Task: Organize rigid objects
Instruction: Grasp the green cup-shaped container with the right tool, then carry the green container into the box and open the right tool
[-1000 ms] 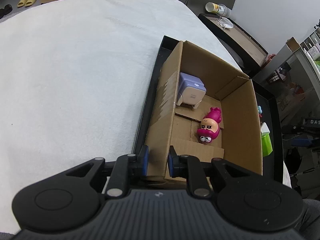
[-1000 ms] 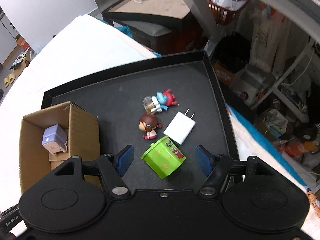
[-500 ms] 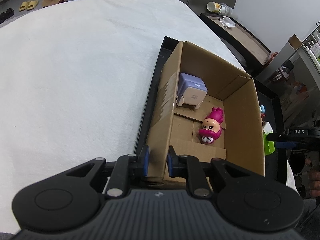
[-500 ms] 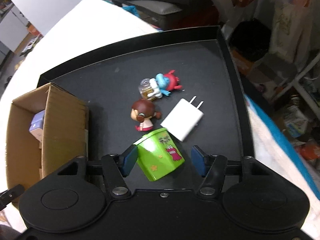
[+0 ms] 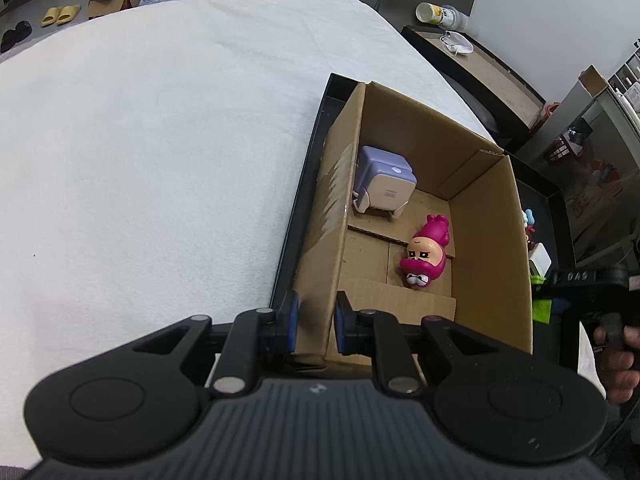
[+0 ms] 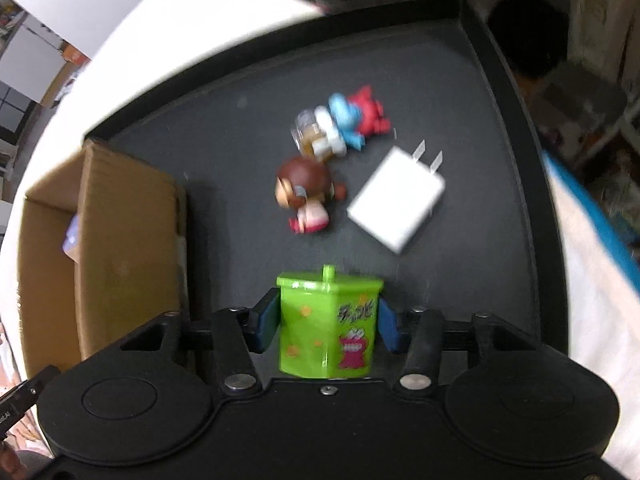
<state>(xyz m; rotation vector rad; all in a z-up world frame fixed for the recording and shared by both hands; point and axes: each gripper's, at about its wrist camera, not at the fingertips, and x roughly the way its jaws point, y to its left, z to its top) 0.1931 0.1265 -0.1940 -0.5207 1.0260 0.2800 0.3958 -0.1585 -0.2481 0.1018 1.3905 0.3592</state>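
My left gripper [image 5: 314, 322] is shut on the near left wall of the cardboard box [image 5: 490, 216], which stands on the black tray [image 6: 420, 68]. Inside the box lie a lilac cube toy [image 5: 384, 186] and a pink figure [image 5: 426, 260]. My right gripper [image 6: 328, 326] is shut on the green box toy [image 6: 328, 320] over the tray. On the tray lie a brown-haired figure [image 6: 306, 196], a white charger plug [image 6: 398, 198] and a blue-and-red figure [image 6: 344, 122]. The cardboard box also shows at the left of the right wrist view [image 6: 124, 216].
The tray sits on a white padded surface [image 5: 152, 152]. A dark side table [image 5: 476, 64] with a bottle and a mask stands behind it. Cluttered shelves and bags lie beyond the tray's right edge.
My right gripper moved down and forward onto the green box toy and closed on it. My left gripper kept its hold on the box wall.
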